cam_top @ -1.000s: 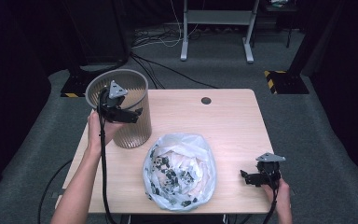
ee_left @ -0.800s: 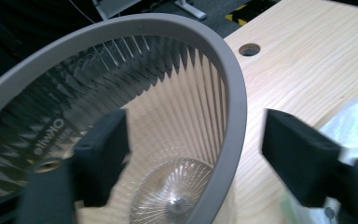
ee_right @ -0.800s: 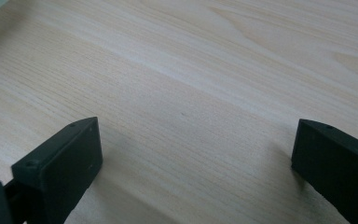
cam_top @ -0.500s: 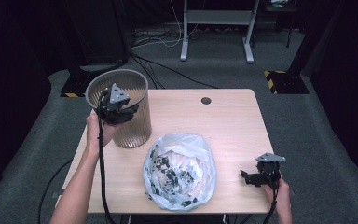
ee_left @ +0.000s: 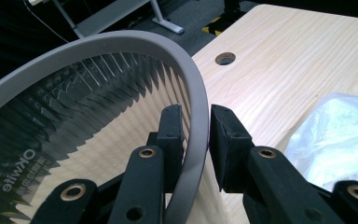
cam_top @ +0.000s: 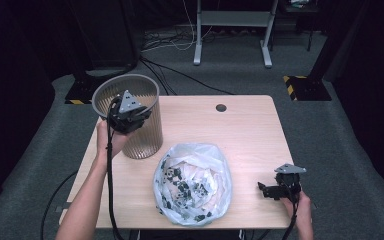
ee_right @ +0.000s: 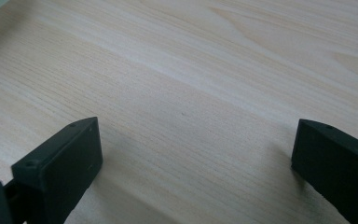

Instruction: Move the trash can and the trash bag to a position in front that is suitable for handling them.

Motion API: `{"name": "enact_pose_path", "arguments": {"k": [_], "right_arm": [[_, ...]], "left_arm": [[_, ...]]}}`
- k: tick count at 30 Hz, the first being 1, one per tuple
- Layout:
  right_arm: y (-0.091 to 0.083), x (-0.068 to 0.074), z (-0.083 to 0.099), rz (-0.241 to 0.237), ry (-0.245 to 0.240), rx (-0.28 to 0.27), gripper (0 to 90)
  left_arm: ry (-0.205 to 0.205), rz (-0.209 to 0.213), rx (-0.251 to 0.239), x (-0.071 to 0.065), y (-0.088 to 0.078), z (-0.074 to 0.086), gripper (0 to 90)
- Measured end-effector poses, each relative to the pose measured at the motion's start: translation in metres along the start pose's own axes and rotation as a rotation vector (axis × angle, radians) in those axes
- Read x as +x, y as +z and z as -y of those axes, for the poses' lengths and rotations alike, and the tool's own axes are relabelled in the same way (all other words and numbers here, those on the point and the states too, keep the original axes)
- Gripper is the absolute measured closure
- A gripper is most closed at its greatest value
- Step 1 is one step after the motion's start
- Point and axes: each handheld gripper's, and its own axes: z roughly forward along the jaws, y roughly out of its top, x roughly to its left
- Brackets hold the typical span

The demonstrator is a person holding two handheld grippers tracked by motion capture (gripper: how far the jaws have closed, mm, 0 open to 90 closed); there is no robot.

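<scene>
left gripper (ee_left: 196,135) clamped on the grey rim of the ribbed bin (cam_top: 145,135), right gripper (cam_top: 266,189) wide open, low over bare table (cam_top: 250,125) beside the plastic bag (cam_top: 192,182).

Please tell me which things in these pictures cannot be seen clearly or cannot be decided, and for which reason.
- Dark pieces inside the plastic bag: too small in the high view to identify.
- Floor of the waste bin: hidden by its own wall in the high view; in the left gripper view the left gripper straddling the rim covers part of the inside.
- Bin label: cut off by the left gripper view's edge.
- Right gripper: jaws wide apart over bare table.
</scene>
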Motion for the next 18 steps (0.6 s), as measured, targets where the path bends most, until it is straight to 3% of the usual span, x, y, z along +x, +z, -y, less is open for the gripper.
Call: {"name": "enact_pose_path", "arguments": {"k": [18], "right_arm": [[0.000,0.000,0.000,-0.002,0.001,0.001,0.8]], "left_arm": [[0.021,0.020,-0.013,-0.006,0.015,-0.011,74.5]]}}
